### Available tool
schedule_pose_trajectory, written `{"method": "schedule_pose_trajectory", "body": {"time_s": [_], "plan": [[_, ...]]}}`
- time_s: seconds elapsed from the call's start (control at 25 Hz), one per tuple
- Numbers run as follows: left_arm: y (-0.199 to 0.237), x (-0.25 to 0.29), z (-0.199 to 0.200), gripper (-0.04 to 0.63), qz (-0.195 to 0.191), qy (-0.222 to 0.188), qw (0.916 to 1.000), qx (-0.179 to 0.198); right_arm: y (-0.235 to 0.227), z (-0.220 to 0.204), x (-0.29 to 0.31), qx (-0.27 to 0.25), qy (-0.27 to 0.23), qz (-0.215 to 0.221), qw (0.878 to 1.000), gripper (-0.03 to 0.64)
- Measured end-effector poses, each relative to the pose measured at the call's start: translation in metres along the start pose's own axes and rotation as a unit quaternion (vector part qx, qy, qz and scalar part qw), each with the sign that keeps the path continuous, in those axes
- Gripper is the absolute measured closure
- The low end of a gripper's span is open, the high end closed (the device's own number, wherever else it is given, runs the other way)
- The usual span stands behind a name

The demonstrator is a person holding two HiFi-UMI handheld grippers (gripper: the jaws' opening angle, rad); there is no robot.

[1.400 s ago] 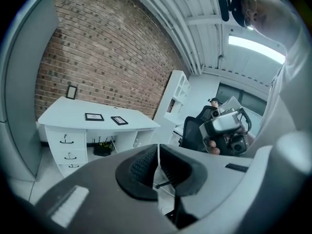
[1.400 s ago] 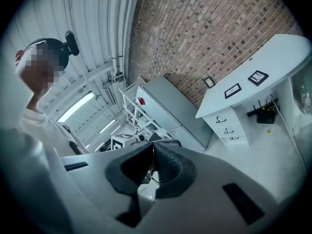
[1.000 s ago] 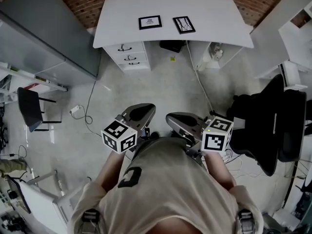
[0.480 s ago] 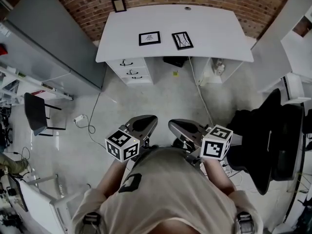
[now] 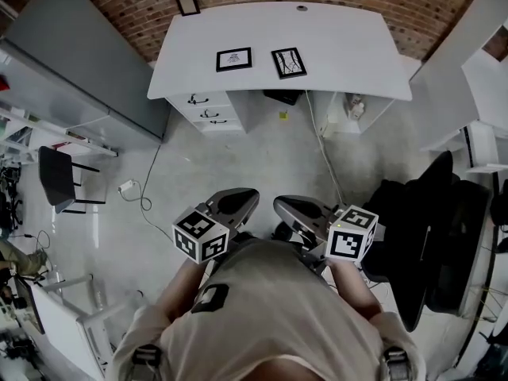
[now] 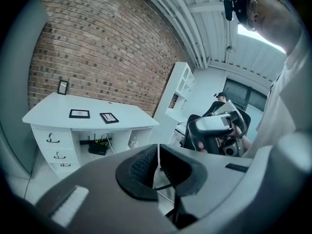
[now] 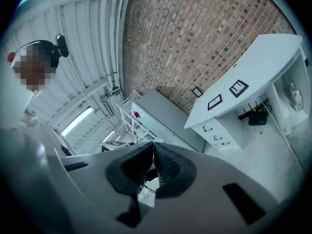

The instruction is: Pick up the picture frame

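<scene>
Two black picture frames lie flat on the white desk (image 5: 341,46), one to the left (image 5: 234,59) and one to the right (image 5: 289,62). A third, smaller frame (image 5: 188,4) leans on the brick wall behind. Both grippers are held close to the person's chest, far from the desk. The left gripper (image 5: 242,196) and the right gripper (image 5: 290,205) are shut with nothing in them. The left gripper view shows its own shut jaws (image 6: 157,152) and the flat frames (image 6: 79,113) (image 6: 109,117) in the distance. Beyond the right gripper's own shut jaws (image 7: 152,152), the right gripper view shows the flat frames (image 7: 215,102) (image 7: 239,88).
The desk has drawers (image 5: 208,100) at its left and a black router (image 5: 280,96) underneath. A black office chair (image 5: 429,236) stands at the right. A grey cabinet (image 5: 71,62) and a small black chair (image 5: 55,177) stand at the left. A cable (image 5: 139,193) trails over the floor.
The person has stepped a little across the floor with both grippers carried along, so the desk sits slightly differently in view. Both jaws stay shut.
</scene>
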State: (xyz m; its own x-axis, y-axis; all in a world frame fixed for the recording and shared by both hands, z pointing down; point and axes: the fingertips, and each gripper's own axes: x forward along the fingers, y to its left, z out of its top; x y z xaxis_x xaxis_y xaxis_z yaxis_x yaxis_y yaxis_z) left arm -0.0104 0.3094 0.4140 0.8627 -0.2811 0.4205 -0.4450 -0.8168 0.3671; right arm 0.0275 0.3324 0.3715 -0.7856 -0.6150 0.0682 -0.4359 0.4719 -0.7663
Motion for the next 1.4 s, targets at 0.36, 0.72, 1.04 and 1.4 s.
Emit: {"method": "schedule_pose_trajectory", "body": {"time_s": [0.36,0.72,1.04,1.4], "plan": [[-0.01,0.026,0.008,0.581,0.008,0.01,0.9999,0.003,0.0,0.021,-0.02,-0.009,-0.034,0.064,0.997,0.611],[-0.008,0.029,0.017,0.581,0.026,0.007,0.9996,0.008,-0.015,0.023,-0.023,0.017,-0.02,0.063,0.998,0.611],[-0.005,0.037,0.024,0.581,0.014,-0.008,0.9998,0.013,-0.017,0.03,-0.024,0.004,-0.025,0.054,0.998,0.611],[0.011,0.046,0.033,0.581,-0.006,-0.021,0.9998,-0.003,-0.031,0.037,-0.017,0.011,-0.021,0.021,0.999,0.611]]}}
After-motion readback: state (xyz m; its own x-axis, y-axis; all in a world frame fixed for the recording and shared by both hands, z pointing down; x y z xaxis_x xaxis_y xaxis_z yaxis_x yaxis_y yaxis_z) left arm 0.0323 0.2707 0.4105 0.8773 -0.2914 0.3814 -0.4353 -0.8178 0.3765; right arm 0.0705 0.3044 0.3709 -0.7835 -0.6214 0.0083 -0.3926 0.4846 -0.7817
